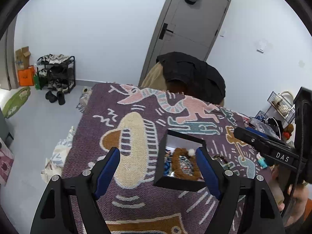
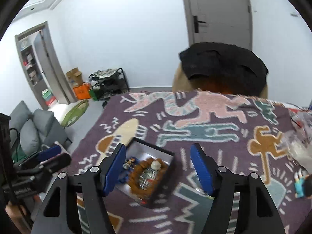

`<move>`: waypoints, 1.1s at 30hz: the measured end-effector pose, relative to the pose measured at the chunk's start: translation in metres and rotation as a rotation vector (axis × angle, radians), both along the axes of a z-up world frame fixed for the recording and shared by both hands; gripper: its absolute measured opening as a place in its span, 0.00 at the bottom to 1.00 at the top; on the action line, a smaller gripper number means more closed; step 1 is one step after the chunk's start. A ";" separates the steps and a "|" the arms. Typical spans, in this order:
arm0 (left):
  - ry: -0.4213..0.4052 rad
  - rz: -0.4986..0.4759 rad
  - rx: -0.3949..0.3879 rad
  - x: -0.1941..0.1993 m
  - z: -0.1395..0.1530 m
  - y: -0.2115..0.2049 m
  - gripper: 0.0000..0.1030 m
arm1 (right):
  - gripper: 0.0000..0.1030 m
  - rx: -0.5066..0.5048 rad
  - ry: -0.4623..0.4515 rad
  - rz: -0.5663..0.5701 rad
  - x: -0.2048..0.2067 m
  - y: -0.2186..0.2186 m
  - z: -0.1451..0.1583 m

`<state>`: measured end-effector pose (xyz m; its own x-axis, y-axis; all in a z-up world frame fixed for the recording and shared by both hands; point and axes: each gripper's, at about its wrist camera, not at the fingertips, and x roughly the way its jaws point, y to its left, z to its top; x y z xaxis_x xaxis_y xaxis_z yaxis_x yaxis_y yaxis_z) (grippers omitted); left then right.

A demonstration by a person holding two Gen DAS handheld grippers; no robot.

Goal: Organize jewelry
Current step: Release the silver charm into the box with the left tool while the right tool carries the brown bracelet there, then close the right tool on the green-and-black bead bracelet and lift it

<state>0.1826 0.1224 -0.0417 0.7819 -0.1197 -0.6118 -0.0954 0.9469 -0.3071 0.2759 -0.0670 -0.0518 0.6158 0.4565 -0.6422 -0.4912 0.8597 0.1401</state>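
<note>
Two grippers hover over the worktop (image 1: 136, 198), which wears a purple woven cloth patterned with cartoon figures, and both are spread wide with nothing between their blue-padded fingers (image 2: 115, 169). At lower centre of the right wrist view sits the black square open-topped jewellery box (image 2: 167, 152); inside it lies a brown beaded bracelet with a white bead (image 2: 148, 175) among smaller blue and silvery pieces too blurred to name. The left gripper (image 1: 158, 167) has its right-hand pad just beside the box's near wall, so a careless closing could nudge or tip the box and spill the contents. The right gripper (image 2: 158, 167) could snag tangled pieces and drag several out together. A small blue figurine (image 2: 299, 187) stands near the frame's right edge
</note>
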 end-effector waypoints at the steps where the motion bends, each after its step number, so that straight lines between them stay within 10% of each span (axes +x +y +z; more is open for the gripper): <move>1: -0.002 -0.007 0.003 0.000 0.000 -0.004 0.78 | 0.66 -0.003 0.016 -0.014 0.003 -0.012 -0.001; 24: 0.053 -0.175 0.121 0.025 0.003 -0.095 0.78 | 0.66 -0.075 0.188 -0.160 0.043 -0.106 -0.066; 29: 0.068 -0.173 0.164 0.040 0.005 -0.110 0.78 | 0.38 -0.086 0.253 -0.166 0.060 -0.103 -0.095; 33: 0.070 -0.181 0.186 0.049 0.006 -0.122 0.78 | 0.36 -0.118 0.279 -0.181 0.072 -0.098 -0.116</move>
